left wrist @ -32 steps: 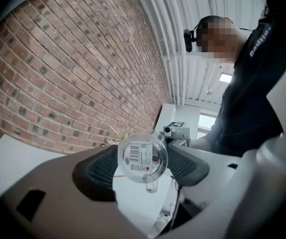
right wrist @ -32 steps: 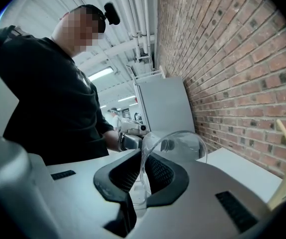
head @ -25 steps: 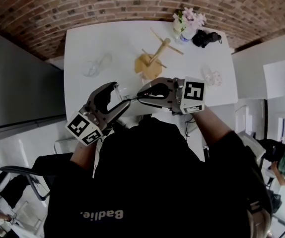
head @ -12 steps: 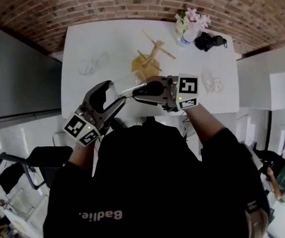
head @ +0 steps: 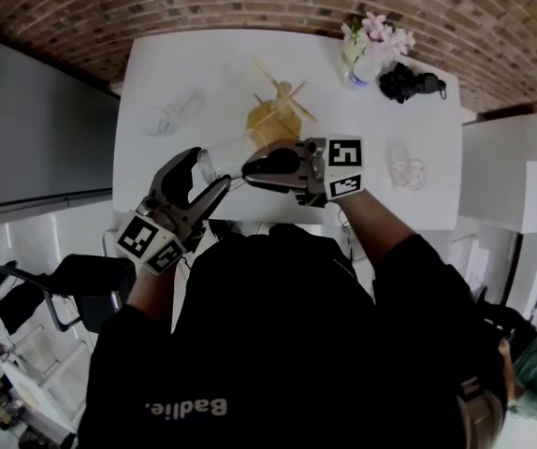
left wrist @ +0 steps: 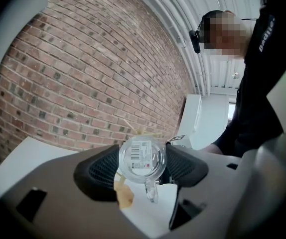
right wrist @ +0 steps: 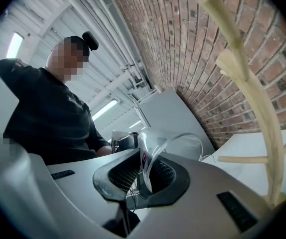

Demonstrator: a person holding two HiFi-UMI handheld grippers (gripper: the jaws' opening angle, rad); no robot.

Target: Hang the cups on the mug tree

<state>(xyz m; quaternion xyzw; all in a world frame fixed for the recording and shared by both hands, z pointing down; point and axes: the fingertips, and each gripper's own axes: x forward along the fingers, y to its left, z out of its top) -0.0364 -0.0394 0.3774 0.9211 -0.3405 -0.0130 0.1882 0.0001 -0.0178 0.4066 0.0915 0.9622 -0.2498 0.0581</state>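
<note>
Grips a clear, handled plastic cup [head: 220, 159] on its side in the left gripper [head: 209, 170], pads pressed against the round wall, labelled base facing back along the jaws, handle pointing down. Pinches the cup's thin rim in the right gripper [head: 250, 168], jaws almost together on it. Holds the cup in the air over the near part of the white rectangular table [head: 203, 73], just beside the pale wooden mug tree [head: 278, 115]. Has two more clear cups lying on the table, one far left [head: 167, 118], one far right [head: 405, 168].
</note>
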